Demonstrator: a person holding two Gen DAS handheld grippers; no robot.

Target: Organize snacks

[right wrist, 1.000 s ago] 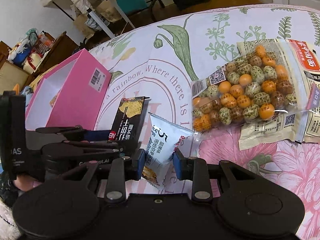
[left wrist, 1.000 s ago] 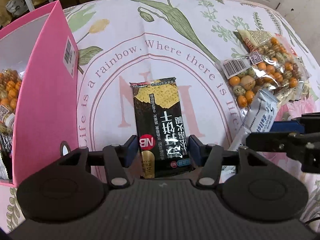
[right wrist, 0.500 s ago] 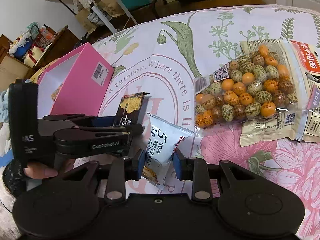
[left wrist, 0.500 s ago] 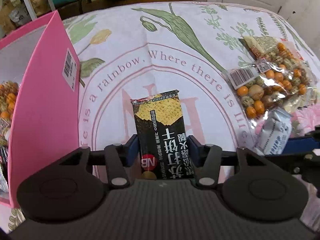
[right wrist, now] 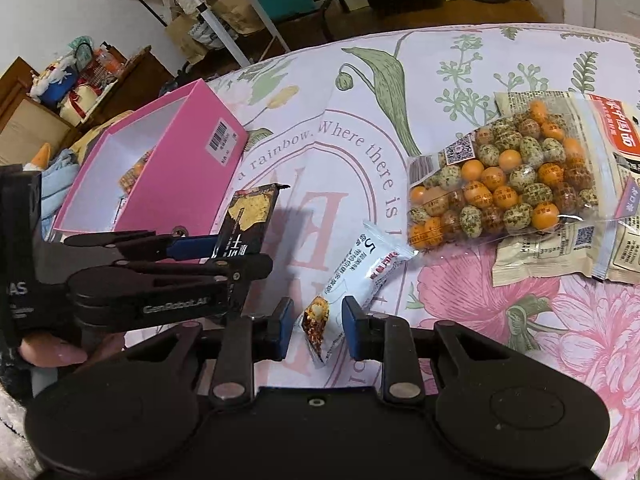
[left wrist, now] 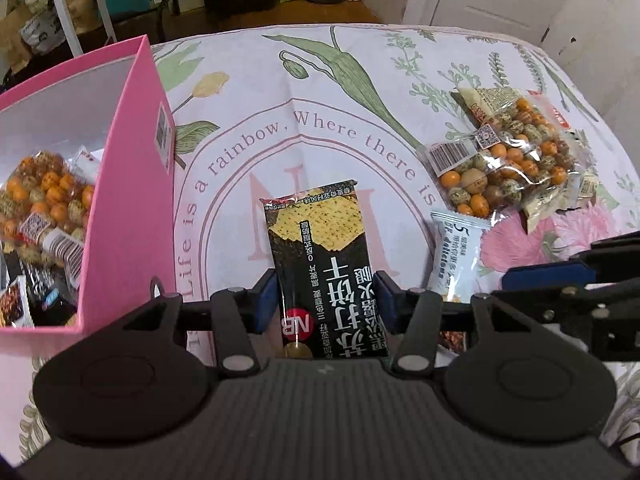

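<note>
My left gripper (left wrist: 325,298) is shut on a black cracker packet (left wrist: 320,256) and holds it above the floral cloth, right of the pink box (left wrist: 132,216). The packet also shows in the right wrist view (right wrist: 248,220), raised beside the box (right wrist: 188,168). My right gripper (right wrist: 314,326) is shut on the lower end of a small white snack packet (right wrist: 360,268), whose far end points toward the peanut bag. The white packet also shows in the left wrist view (left wrist: 454,252).
The pink box holds a bag of coated peanuts (left wrist: 44,196) and other packets. A clear bag of orange and speckled coated peanuts (right wrist: 504,184) lies at the right on beige sachets (right wrist: 560,252). Furniture and bags stand beyond the table's far edge.
Both grippers have lifted and pulled back with their packets. The black packet has risen off the cloth. The white packet now hangs tilted in the right gripper.
</note>
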